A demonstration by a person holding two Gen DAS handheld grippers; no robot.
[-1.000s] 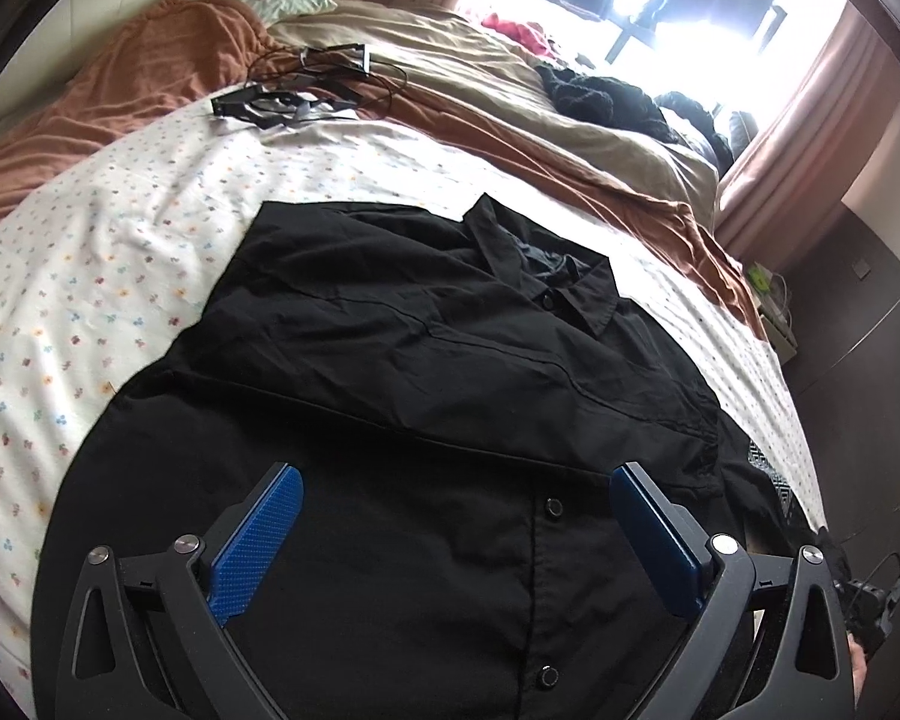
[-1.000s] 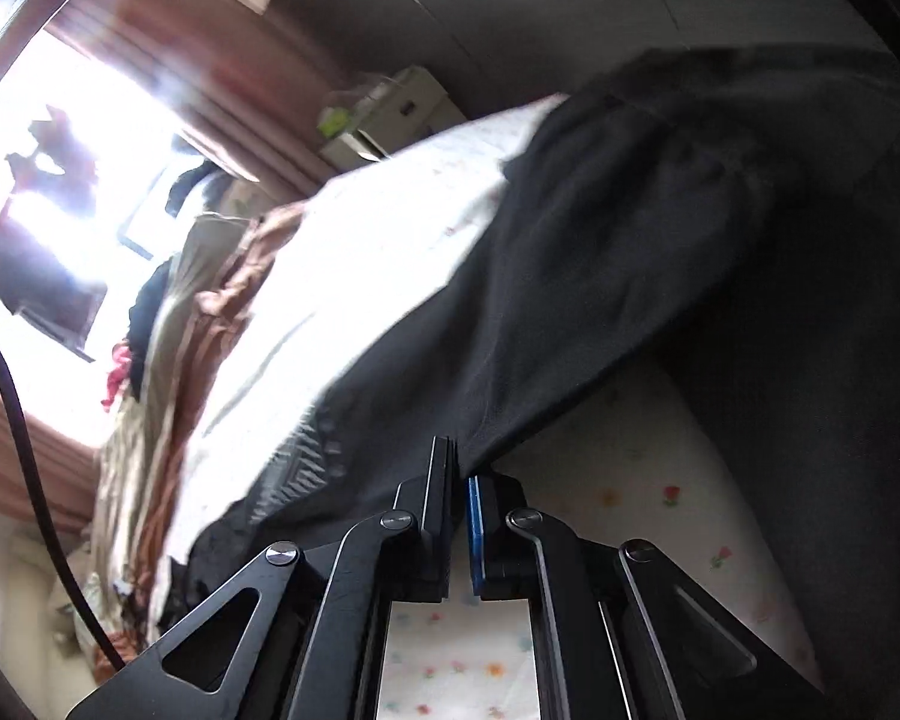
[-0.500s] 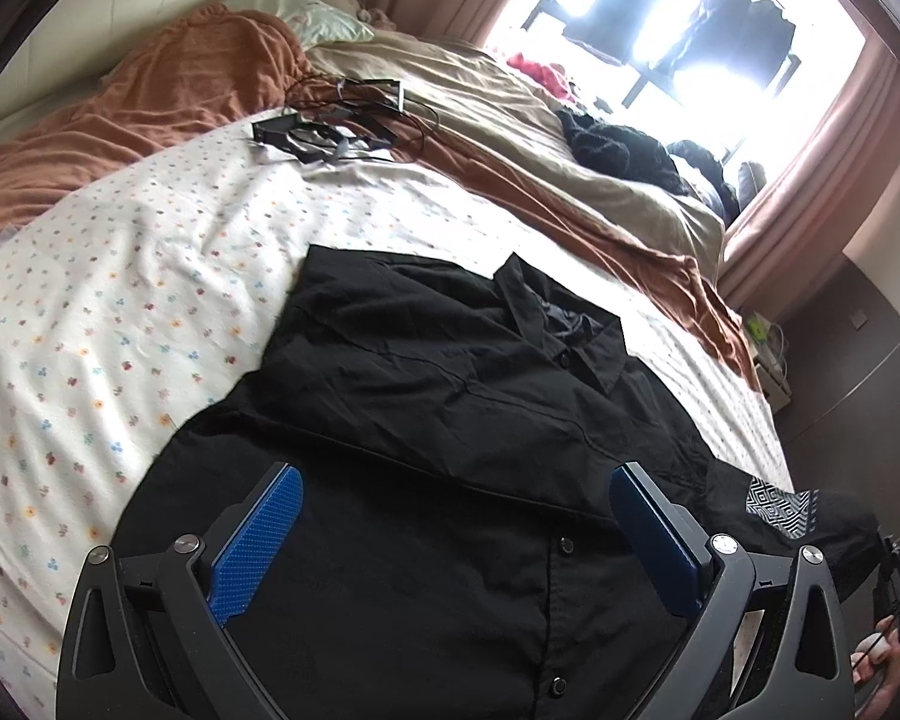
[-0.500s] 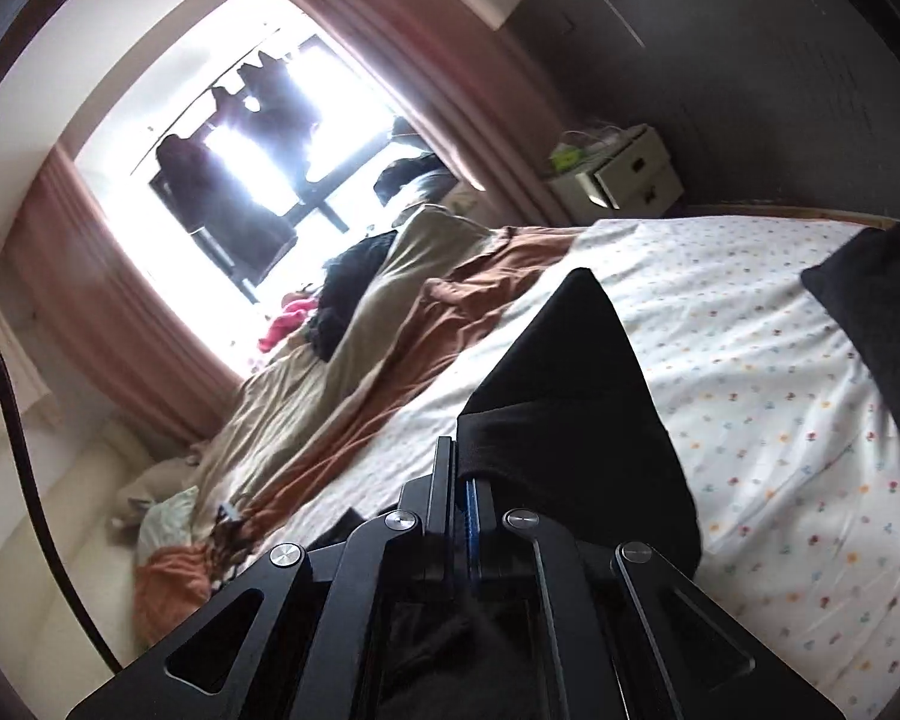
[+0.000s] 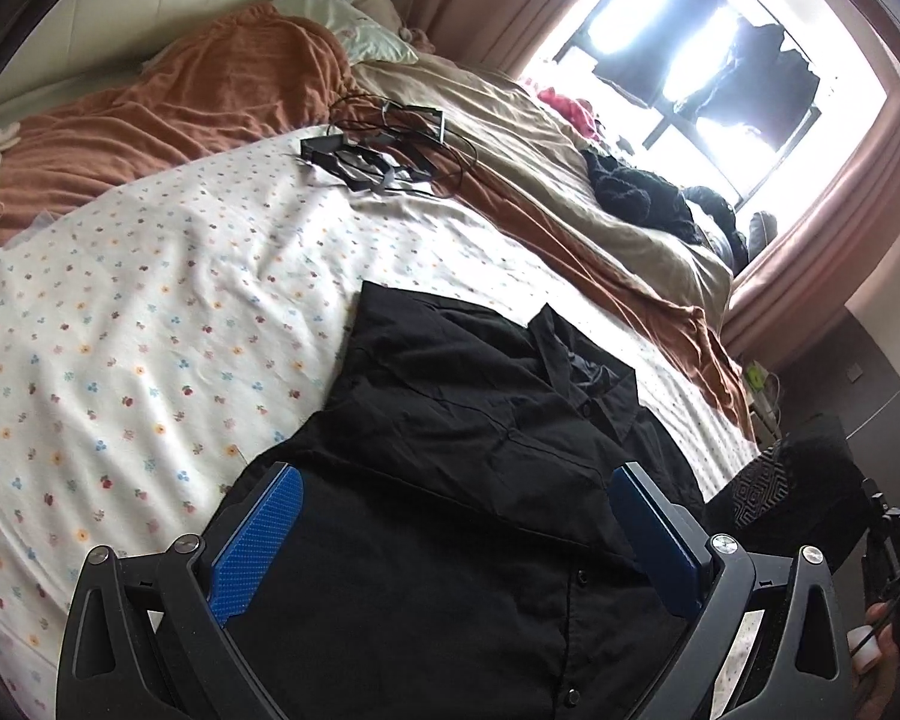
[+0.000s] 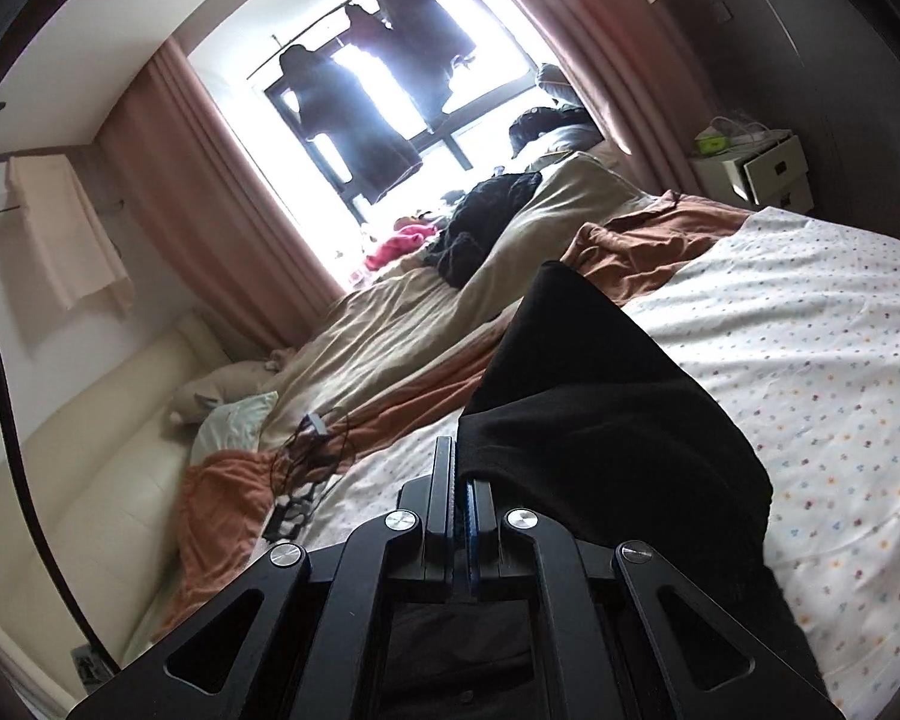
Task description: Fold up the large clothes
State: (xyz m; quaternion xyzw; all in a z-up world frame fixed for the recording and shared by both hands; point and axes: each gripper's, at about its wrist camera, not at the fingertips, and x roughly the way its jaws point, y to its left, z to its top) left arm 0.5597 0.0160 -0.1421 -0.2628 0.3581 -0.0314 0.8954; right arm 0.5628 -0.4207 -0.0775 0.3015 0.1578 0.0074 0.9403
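A black button-up shirt (image 5: 480, 420) lies front up on the floral white bed sheet (image 5: 150, 312), collar toward the far side, its left sleeve folded across the chest. My left gripper (image 5: 450, 534) is open and empty, hovering just above the shirt's lower front. My right gripper (image 6: 462, 480) is shut on the shirt's right sleeve (image 6: 594, 408) and holds it lifted above the bed. In the left wrist view that raised sleeve (image 5: 774, 480) hangs at the right edge, its patterned inner lining showing.
A tangle of black cables and a device (image 5: 378, 150) lies on the far part of the sheet. Brown (image 5: 180, 102) and beige blankets (image 5: 570, 180), dark clothes (image 5: 636, 192) and pillows fill the far side. A white nightstand (image 6: 756, 168) stands by the curtained window.
My right gripper has lifted the sleeve up from the bed's side and swung it over the bed. My left gripper has drawn back and risen slightly, still open.
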